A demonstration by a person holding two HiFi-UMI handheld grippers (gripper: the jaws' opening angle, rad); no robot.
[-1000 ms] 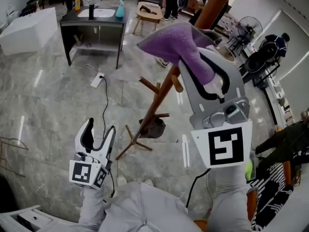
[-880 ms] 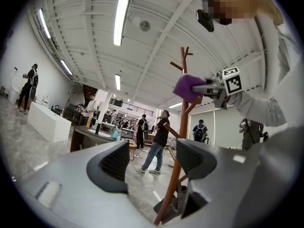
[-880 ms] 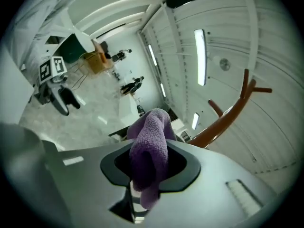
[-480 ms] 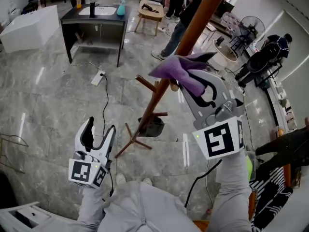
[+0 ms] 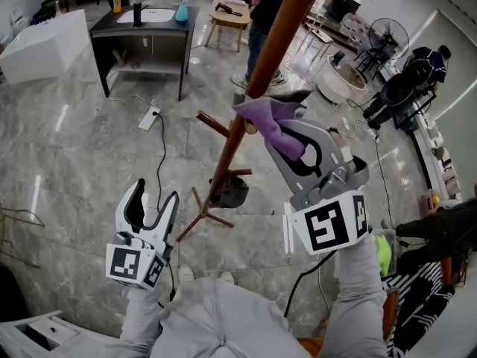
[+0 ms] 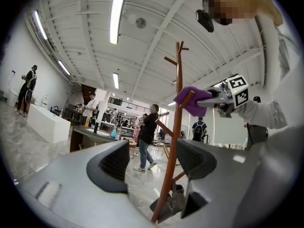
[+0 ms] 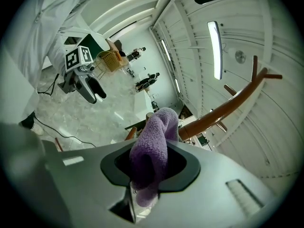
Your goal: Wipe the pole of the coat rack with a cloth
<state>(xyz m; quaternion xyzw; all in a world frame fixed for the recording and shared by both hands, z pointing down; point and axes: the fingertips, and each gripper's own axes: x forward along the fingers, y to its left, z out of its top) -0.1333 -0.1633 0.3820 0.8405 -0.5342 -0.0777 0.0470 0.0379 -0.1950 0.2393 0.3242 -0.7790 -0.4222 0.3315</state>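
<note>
Seen from above, a person in pale grey sleeves holds a two-jaw gripper in each hand. The left gripper point(image 5: 154, 200) is low and close to the body, with its jaws wide apart and nothing between them; in the left gripper view only the distant rack shows through the gap. The right gripper point(image 5: 279, 136) is raised higher and reaches forward, its jaws closed on a purple cloth point(image 5: 270, 115). In the right gripper view the cloth is bunched thickly between the two dark pads and stands up beyond them.

The free end of the cloth lies against the pole point(image 5: 272, 36) of a brown wooden coat rack, about midway up its length and right beside a short peg point(image 5: 214, 125). The pole rises steeply past the camera and out of the top of the head view. Its splayed feet point(image 5: 201, 218) stand on a grey marbled floor point(image 5: 67, 148), well beyond the left gripper.

Farther out, a white power strip point(image 5: 150, 123) with a black cable lies on the floor. Behind it stands a dark table point(image 5: 141, 32) carrying bottles, with a wooden stool point(image 5: 229, 17) nearby. A person's legs point(image 5: 257, 10) show just beyond the pole, and a floor fan point(image 5: 391, 36) stands off to the right
</note>
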